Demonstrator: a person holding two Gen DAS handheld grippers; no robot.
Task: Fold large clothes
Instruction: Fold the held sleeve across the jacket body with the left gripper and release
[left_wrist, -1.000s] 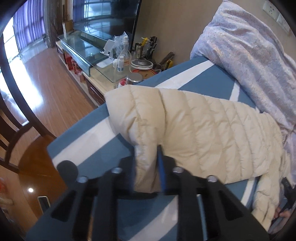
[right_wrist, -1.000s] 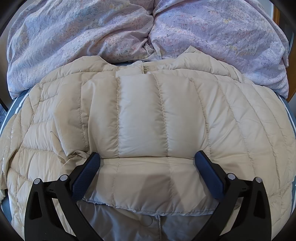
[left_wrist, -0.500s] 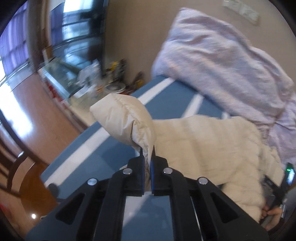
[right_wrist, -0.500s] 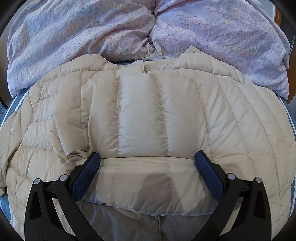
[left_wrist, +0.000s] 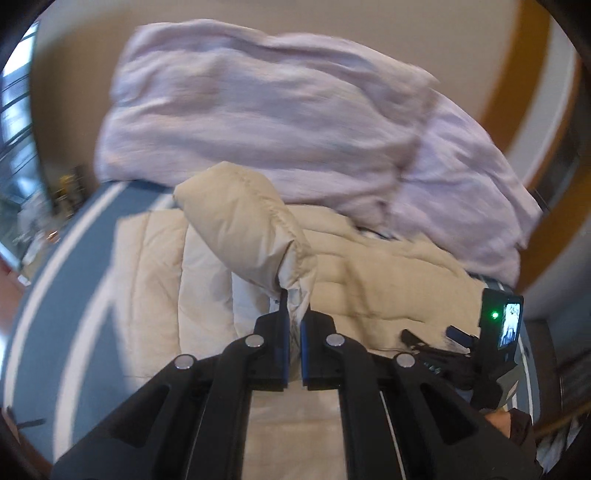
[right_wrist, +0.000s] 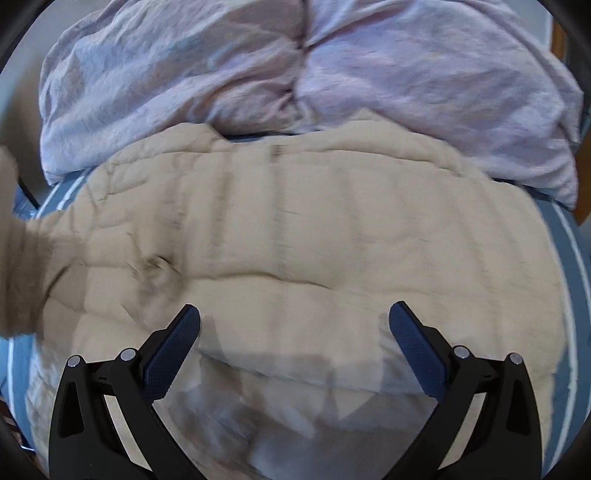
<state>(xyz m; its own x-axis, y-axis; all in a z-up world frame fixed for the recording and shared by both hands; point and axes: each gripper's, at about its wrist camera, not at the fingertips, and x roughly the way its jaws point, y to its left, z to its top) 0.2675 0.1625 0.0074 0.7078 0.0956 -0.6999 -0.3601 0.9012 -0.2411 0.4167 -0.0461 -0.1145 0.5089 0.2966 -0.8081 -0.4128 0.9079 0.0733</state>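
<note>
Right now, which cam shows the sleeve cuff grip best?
Left wrist. The left gripper is shut on the sleeve cuff, which is lifted above the jacket body, sharp and centred. Right wrist shows only a blurred beige mass at its left edge, probably that sleeve; the open right gripper hangs over the jacket.

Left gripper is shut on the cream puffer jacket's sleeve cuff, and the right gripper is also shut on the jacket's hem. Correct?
Not quite. The left gripper is shut on the sleeve cuff, but the right gripper is open over the jacket, its fingers spread wide, as the right wrist view shows.
</note>
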